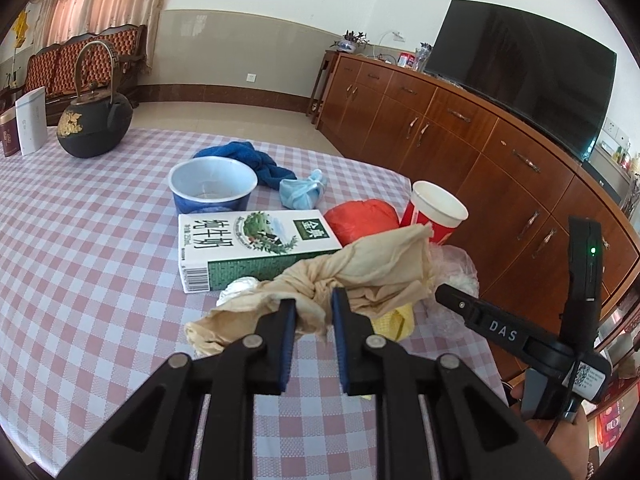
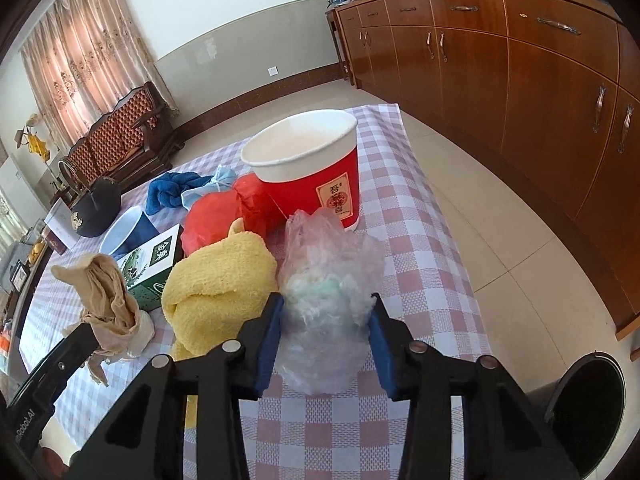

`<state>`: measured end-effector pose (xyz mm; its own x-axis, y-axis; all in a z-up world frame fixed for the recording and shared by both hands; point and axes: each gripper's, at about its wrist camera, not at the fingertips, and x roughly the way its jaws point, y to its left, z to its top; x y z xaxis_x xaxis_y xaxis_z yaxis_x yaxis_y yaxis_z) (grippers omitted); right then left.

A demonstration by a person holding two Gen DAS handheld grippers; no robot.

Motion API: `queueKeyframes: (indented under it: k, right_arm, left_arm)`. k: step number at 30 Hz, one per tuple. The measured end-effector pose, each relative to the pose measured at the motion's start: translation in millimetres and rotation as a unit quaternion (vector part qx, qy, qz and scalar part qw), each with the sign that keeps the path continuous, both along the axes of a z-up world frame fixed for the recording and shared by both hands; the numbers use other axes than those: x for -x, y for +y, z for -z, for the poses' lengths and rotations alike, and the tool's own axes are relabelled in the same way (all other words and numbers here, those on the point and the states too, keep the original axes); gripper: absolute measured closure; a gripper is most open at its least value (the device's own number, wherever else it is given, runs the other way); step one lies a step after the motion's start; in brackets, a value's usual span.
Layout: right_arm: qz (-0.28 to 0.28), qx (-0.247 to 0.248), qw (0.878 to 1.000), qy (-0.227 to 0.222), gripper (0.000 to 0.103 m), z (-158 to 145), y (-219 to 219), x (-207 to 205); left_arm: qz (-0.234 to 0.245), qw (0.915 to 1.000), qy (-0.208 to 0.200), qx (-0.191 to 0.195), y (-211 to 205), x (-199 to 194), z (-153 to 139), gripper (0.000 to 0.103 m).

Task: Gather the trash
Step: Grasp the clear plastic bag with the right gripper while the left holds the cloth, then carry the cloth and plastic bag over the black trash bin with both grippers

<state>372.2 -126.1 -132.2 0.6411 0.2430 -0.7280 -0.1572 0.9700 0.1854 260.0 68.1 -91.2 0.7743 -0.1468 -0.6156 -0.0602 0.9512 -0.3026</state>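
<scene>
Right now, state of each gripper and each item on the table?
left gripper: shut on the beige rag
beige rag: crumpled, pinched
right gripper: closed on the clear plastic bag
clear plastic bag: crumpled, on the table
red paper cup: upright, empty
milk carton: lying flat
blue bowl: upright
yellow towel: bunched up
bin: open, on the floor

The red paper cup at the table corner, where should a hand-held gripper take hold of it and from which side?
Grip the red paper cup across its side wall just under the white rim, coming from the cabinet side. It stands upright and looks empty, so likely crushes easily; the red bag and clear plastic bag crowd its other sides.
</scene>
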Motion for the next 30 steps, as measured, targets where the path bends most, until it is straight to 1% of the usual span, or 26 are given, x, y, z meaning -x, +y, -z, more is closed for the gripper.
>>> queueKeyframes:
  k: [6,10,15,20,24,27,30]
  right_arm:
    - [-0.006,-0.009,1.000,-0.013,0.062,-7,-5,17]
    - [-0.004,-0.015,1.000,-0.024,0.062,-17,-14,40]
    - [0.006,-0.025,0.999,-0.035,0.062,-33,-33,73]
    - [0.022,-0.032,0.998,-0.047,0.062,-47,-58,102]
    - [0.041,-0.038,0.997,-0.055,0.062,-55,-81,123]
    - [0.065,-0.040,0.995,-0.062,0.062,-60,-103,137]
    - [0.100,-0.042,0.992,-0.066,0.062,-64,-136,154]
  left_arm:
    - [0.004,1.0000,0.002,0.000,-3,5,-1,0.084]
    - [0.011,0.9999,0.003,0.004,-8,15,-4,0.084]
    - [0.029,0.9995,-0.001,0.008,-27,27,-12,0.084]
    - [0.057,0.9982,-0.010,0.011,-56,37,-23,0.084]
    - [0.088,0.9960,-0.009,0.017,-84,41,-27,0.084]
    - [0.120,0.9926,-0.006,0.021,-113,42,-29,0.084]
    - [0.157,0.9873,-0.001,0.024,-147,43,-29,0.084]
